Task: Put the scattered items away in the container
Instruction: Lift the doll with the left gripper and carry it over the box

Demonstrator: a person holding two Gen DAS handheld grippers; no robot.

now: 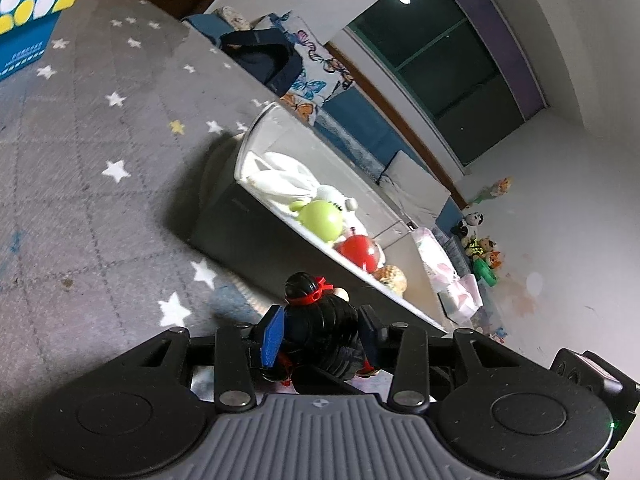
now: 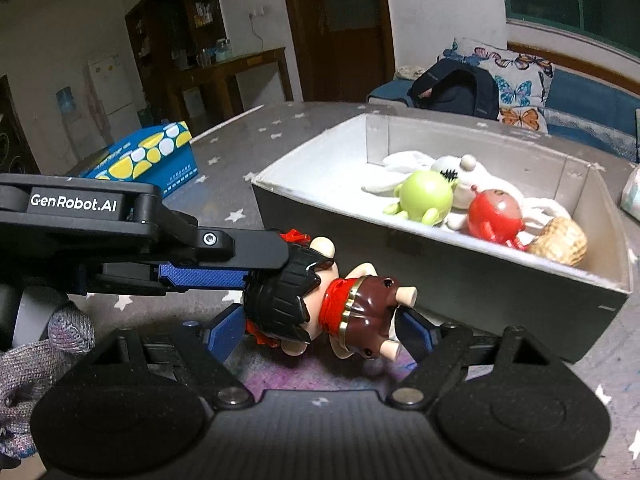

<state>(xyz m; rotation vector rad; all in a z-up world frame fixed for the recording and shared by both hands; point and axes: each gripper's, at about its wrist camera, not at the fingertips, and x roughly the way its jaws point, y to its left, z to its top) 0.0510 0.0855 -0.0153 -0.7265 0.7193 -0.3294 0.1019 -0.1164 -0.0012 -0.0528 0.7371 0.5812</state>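
Observation:
A toy figure with black hair, red headband and brown skirt (image 2: 320, 300) lies on its side just in front of the grey box (image 2: 440, 268). My left gripper (image 1: 320, 332) is shut on the figure's black-haired head (image 1: 320, 320); in the right wrist view it comes in from the left (image 2: 260, 272). My right gripper (image 2: 320, 328) is open, its blue-padded fingers (image 2: 224, 332) on either side of the figure. In the box lie a white plush rabbit (image 2: 460, 176), a green round toy (image 2: 426, 196), a red round toy (image 2: 494, 216) and a tan shell-like toy (image 2: 560, 242).
The box stands on a grey star-patterned cloth (image 1: 100, 160). A blue and yellow tissue box (image 2: 148, 156) sits at the back left of the table. A sofa with a butterfly cushion (image 2: 516, 84) and a dark backpack (image 2: 456, 88) stands behind. Soft toys (image 1: 480, 248) lie on the floor.

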